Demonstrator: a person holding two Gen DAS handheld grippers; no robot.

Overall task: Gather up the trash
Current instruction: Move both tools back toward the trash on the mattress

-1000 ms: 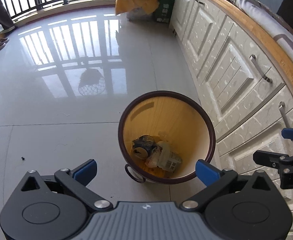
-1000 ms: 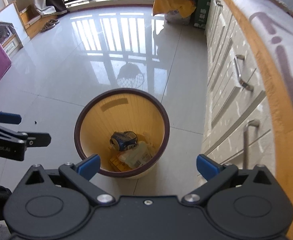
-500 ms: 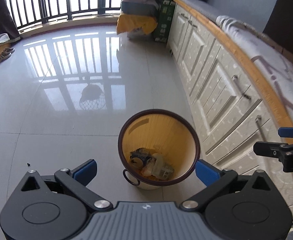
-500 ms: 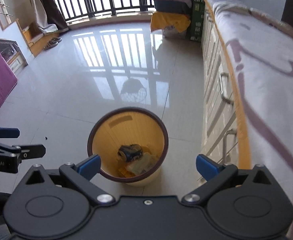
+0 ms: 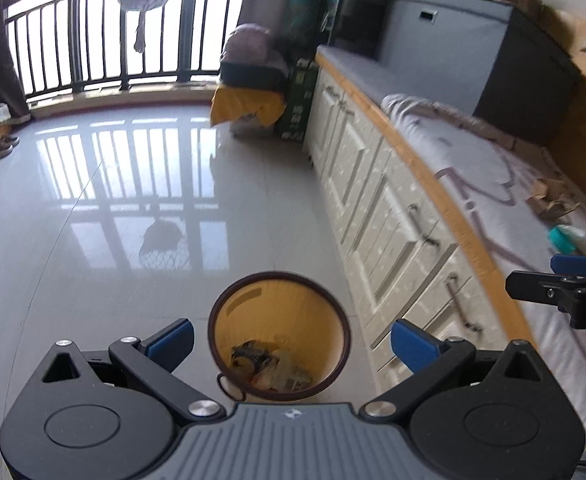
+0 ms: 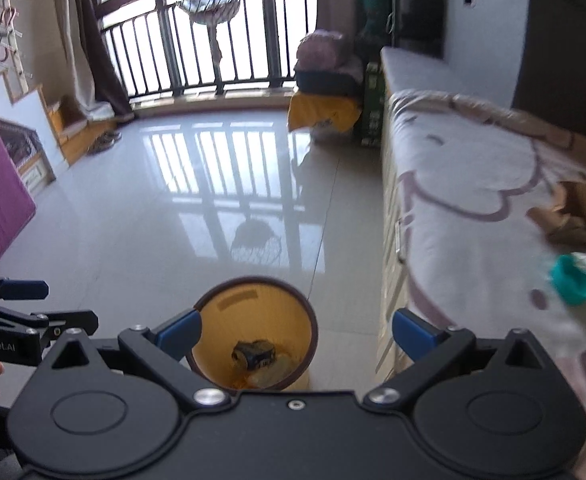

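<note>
Both the left gripper [image 5: 291,338] and the right gripper [image 6: 297,330] hang with fingers spread and empty above the round yellow bin with a dark rim [image 5: 279,334] on the floor beside the cabinets. The crumpled brown paper [image 6: 573,216] and the teal-capped plastic bottle [image 6: 573,278] lie on the cloth-covered counter [image 6: 465,184], toward its near right side. The blurred views suggest fast movement, so I think a hasty reach may knock the light bottle rolling toward the counter edge, or pinch the loose cloth with it.
</note>
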